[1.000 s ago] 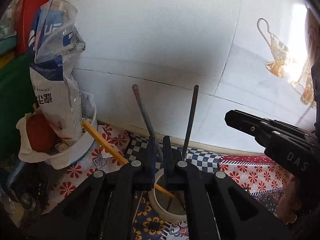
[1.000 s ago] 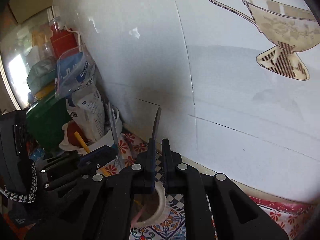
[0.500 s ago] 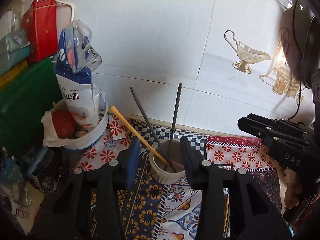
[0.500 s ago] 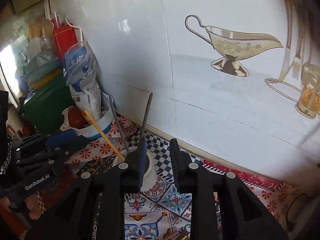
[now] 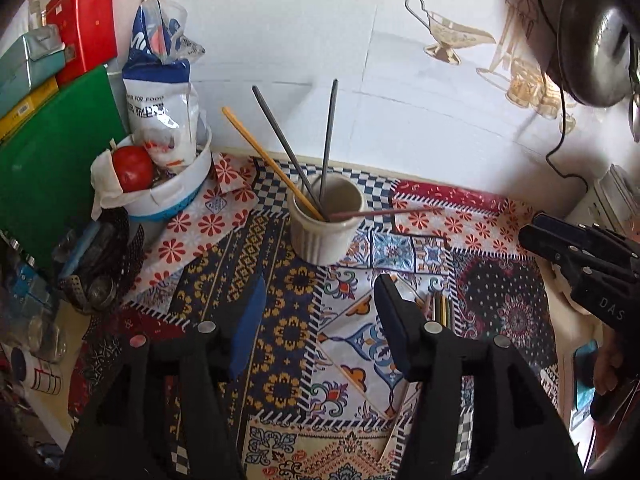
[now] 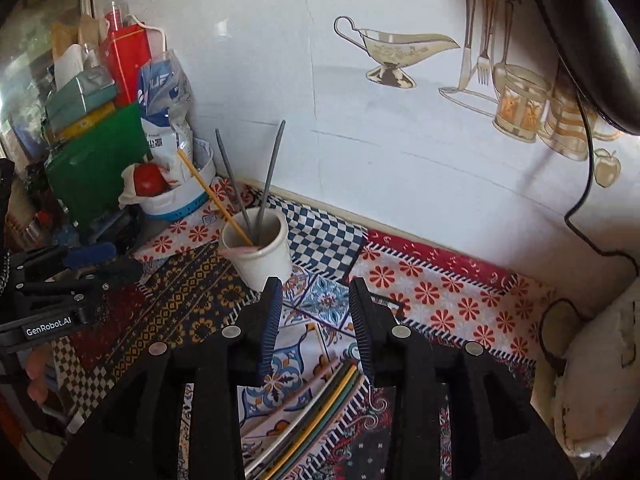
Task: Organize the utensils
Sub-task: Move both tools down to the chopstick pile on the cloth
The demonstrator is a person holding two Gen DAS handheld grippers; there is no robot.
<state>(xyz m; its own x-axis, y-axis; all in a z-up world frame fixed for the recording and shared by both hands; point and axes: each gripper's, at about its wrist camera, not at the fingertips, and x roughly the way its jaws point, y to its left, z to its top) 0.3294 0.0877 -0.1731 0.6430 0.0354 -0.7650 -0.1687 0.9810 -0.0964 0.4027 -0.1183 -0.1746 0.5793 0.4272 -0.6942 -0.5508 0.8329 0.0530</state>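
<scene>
A cream ribbed cup stands on the patterned cloth near the wall. It holds two dark grey chopsticks, a yellow one and a maroon one leaning right. More chopsticks lie flat on the cloth, under my right gripper. My left gripper is open and empty, in front of the cup. My right gripper is open and empty, just in front of the cup.
A white tub with a red tomato and a food bag stands left of the cup, beside a green board and boxes. A mesh basket sits at the left. A black cable hangs down the tiled wall at right.
Both grippers were shut over the cup on dark chopsticks; they opened, left the chopsticks standing in it and pulled back and up. The maroon chopstick now shows leaning right.
</scene>
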